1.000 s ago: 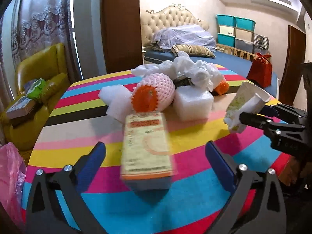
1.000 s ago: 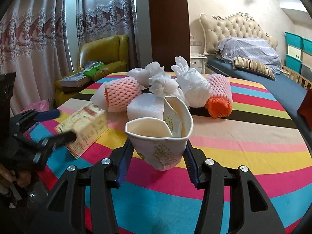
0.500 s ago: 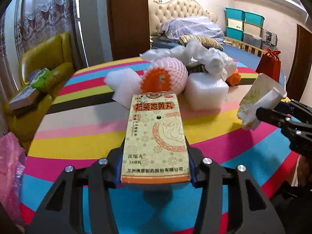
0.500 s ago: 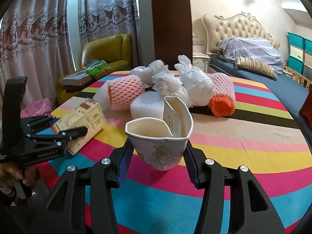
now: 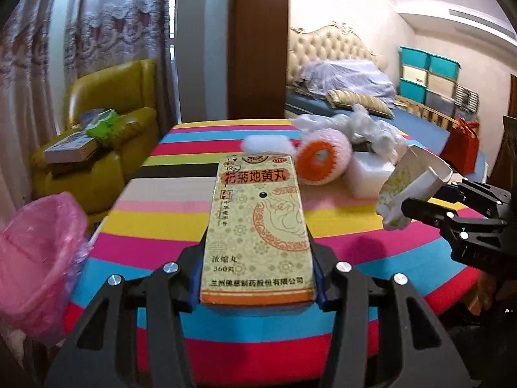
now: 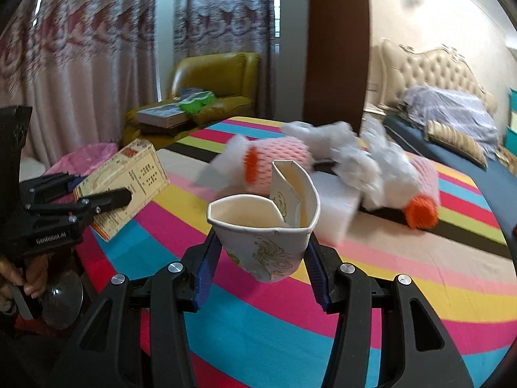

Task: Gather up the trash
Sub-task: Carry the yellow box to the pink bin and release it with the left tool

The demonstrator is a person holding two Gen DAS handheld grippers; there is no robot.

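Between the left gripper's (image 5: 257,278) fingers sat a yellow medicine box (image 5: 258,226), clamped across its short sides near the printed end, held above the striped table (image 5: 161,226); fingers closed down to box width, pads pressing both edges. The right gripper (image 6: 258,268) had a crushed paper cup (image 6: 265,226) pinched at its lower wall, fingers partly closed on it, rim torn and folded in. Box judged light, stiff cardboard, likely empty; side grip fine, but hard squeezing would cave it. Cup judged very light, soft, already deformed, could slip or buckle further, so best taken low on the wall as it was. A pink-lined trash bin (image 5: 35,258) stood just off the table edge on the left gripper's side, near the box; likely drop spot for both. More trash lay on the table farther back: a pink foam fruit net with orange end (image 5: 320,161), a white foam block (image 5: 368,174), crumpled white plastic wrap (image 5: 371,129), and a second foam net (image 6: 423,190) seen from the right wrist view. All judged light and squashy, nets easy to pinch anywhere, wrap slippery. Beyond sat a yellow armchair (image 5: 106,103) with books, curtains, a bed (image 5: 339,74). A hand (image 6: 19,278) gripped the left gripper's handle. Background blurred.
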